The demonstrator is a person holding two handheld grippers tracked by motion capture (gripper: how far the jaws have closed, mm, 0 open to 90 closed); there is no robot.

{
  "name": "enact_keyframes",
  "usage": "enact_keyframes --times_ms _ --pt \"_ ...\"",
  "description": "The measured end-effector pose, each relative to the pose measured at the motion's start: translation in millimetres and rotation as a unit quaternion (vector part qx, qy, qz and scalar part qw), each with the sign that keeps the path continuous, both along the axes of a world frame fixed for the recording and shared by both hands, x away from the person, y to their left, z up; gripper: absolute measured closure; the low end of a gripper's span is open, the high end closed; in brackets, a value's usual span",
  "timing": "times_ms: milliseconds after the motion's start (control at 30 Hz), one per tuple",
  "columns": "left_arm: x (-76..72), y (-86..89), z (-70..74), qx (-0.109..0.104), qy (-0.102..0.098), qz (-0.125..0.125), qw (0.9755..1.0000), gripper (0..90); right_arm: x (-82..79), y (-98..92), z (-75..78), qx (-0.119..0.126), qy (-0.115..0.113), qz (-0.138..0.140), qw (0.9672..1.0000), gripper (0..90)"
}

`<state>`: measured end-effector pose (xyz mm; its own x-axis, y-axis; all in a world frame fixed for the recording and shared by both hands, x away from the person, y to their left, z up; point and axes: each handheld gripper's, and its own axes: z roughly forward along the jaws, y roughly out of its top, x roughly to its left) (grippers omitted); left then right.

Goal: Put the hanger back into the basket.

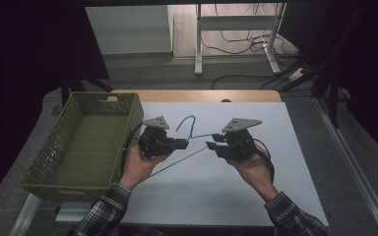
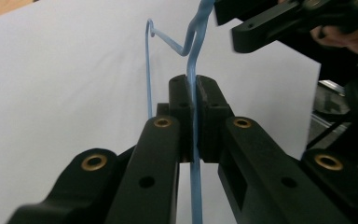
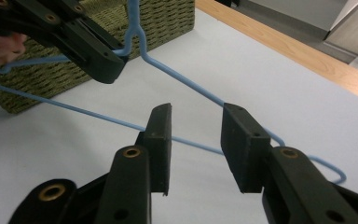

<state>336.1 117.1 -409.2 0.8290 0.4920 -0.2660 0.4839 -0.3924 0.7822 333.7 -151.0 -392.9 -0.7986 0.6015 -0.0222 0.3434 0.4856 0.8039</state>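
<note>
Left gripper view: left claw (image 2: 193, 100) pinching hanger (image 2: 192, 56)

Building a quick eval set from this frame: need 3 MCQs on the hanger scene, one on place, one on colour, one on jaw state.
1. Where does the woven basket stand?
A. on the table's left side
B. on its right side
C. on the floor

2. What colour is the wire hanger?
A. red
B. light blue
C. black

3. How do the jaws of the left gripper stand?
A. wide open, nothing between them
B. shut on the hanger
C. shut on the basket's rim

Key: 1 A, the high view shows it beside the person's left hand. 2 B, both gripper views show pale blue wire. 3 B, the left gripper view shows the wire clamped between the pads.
</note>
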Motion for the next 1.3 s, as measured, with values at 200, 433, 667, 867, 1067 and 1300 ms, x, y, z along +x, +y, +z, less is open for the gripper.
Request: enact_keyframes --times_ms 200,433,667,867,1067,1300 --pt "-5.5 -0.6 1.4 -0.007 0.007 -0.014 0.9999 87.1 -0.7 8.7 -3.5 -0.008 -0.013 0.025 0.9996 57.8" --pt "-6.1 -4.8 -6.4 -0.008 0.011 -0.023 0.9996 87.1 -3.8 15.0 6.0 0.068 0.002 0.044 0.9967 61.8" --pt "-8.4 -13.6 -15.1 -0.010 0.013 -0.033 0.9993 87.0 -4.4 24.0 6.4 0.104 0.013 0.044 0.9935 84.4" --pt "-11.4 -12.9 -8.8 0.043 -0.004 -0.031 0.9986 80.1 -9.7 32.0 8.0 0.065 0.004 0.032 0.9974 85.4" --pt "-7.5 -15.5 -4.9 0.085 0.022 -0.041 0.9952 79.9 -9.1 35.9 6.9 0.048 0.008 0.032 0.9983 85.4" --pt "-4.4 -22.7 -5.8 0.101 0.046 -0.050 0.9926 85.9 -9.7 38.1 5.7 0.039 0.009 0.033 0.9986 85.4"
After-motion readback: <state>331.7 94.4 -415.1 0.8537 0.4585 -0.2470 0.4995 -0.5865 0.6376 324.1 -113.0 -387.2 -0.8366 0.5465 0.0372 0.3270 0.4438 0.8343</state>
